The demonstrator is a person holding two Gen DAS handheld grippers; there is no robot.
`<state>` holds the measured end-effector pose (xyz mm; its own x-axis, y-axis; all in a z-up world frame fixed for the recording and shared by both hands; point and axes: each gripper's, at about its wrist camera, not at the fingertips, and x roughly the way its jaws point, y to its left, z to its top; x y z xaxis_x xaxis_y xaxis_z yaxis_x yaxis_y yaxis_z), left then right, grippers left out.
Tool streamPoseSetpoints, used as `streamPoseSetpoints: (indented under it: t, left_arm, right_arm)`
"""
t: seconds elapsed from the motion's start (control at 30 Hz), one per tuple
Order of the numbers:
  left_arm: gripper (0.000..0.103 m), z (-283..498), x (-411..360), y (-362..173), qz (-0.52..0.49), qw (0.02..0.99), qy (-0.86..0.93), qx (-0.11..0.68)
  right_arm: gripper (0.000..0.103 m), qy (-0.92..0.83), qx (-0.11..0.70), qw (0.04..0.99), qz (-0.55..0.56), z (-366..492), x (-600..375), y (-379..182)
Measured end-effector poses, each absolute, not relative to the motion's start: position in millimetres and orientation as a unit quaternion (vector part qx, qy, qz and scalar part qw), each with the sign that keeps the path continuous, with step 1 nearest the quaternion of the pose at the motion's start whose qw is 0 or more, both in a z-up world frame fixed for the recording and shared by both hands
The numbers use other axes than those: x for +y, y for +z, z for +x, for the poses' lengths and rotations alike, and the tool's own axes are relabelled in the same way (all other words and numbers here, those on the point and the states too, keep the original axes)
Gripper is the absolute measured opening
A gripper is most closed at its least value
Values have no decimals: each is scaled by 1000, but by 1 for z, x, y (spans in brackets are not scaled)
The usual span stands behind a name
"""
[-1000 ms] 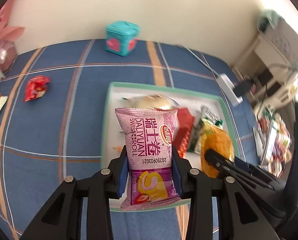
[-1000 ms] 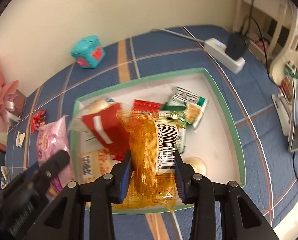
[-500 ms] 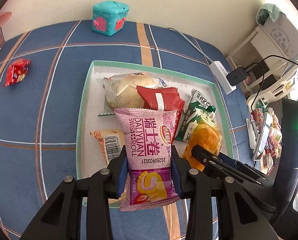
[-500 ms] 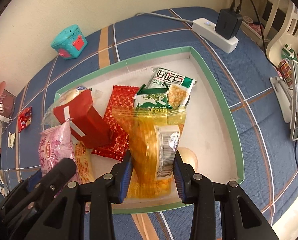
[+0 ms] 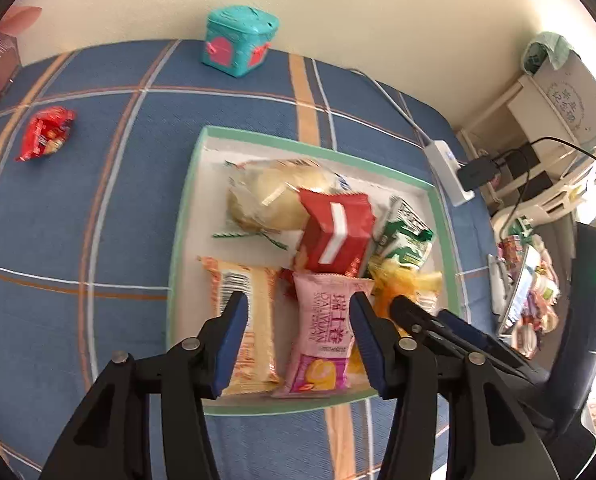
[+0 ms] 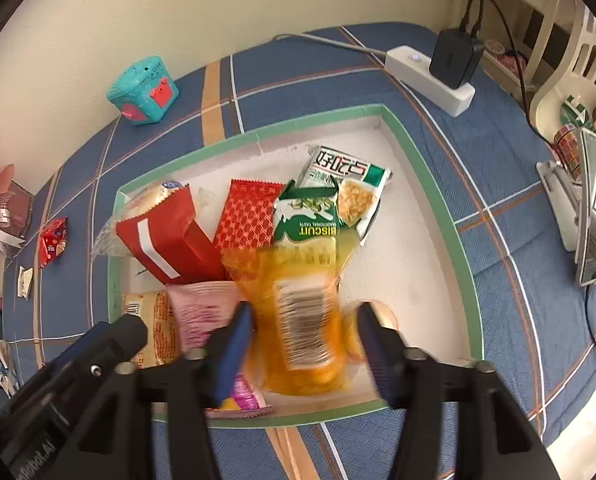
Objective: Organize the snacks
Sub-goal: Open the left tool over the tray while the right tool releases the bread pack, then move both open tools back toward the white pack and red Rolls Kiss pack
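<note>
A green-rimmed white tray [image 5: 185, 208] [image 6: 430, 184] holds several snack packets. My left gripper [image 5: 295, 328] hovers over its near edge, jaws opening. The pink Swiss roll packet [image 5: 322, 332] lies loose in the tray between them, close to the right pad. My right gripper [image 6: 304, 344] is beside it, jaws also opening. The orange packet [image 6: 298, 320], blurred, sits free between its pads on the tray floor. A red packet [image 6: 161, 244], a green biscuit packet [image 6: 310, 224] and a bun [image 5: 273, 196] lie further in.
A small red snack [image 5: 45, 132] [image 6: 51, 240] lies on the blue checked cloth left of the tray. A teal box [image 5: 237, 40] stands by the wall. A white power strip [image 6: 430, 80] with a plug and cable lies behind the tray at the right. Clutter fills the far right.
Both grippers went from shut on their packets to open. The pink Swiss roll and the orange packet dropped out of the pads into the tray.
</note>
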<state>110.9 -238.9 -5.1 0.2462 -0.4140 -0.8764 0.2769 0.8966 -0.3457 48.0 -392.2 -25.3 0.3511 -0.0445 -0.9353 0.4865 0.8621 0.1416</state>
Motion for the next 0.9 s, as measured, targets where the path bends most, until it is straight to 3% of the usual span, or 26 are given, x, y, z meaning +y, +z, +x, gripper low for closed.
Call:
streamPoseSetpoints:
  t: [0.07,0.2,0.33,0.43,0.6,0.9]
  left_arm:
    - [64,113,-235,-3,-44,798,-202,567]
    - [67,117,-225,-2,-27,811,-174,559]
    - [79,121,-213,-2,-19,821,-148,551]
    - [79,124,-205,-1,-13,828,-131,545]
    - [94,128,-191,-1,-7,839,-109,533]
    - [98,138,-165,-4,1,848,-75,525]
  right_arm:
    - [65,-165,540,801,198,49,-390,-22]
    - [76,-157,534,809,190,51,-384,-18]
    - [85,-150,528,816,180,52,-379,-15]
    - [93,-149,524,820,176,53,-376,-13]
    - [103,-146,520,824,171,55,-372,-11]
    - [103,-138,511,832,164,59,-360,-8]
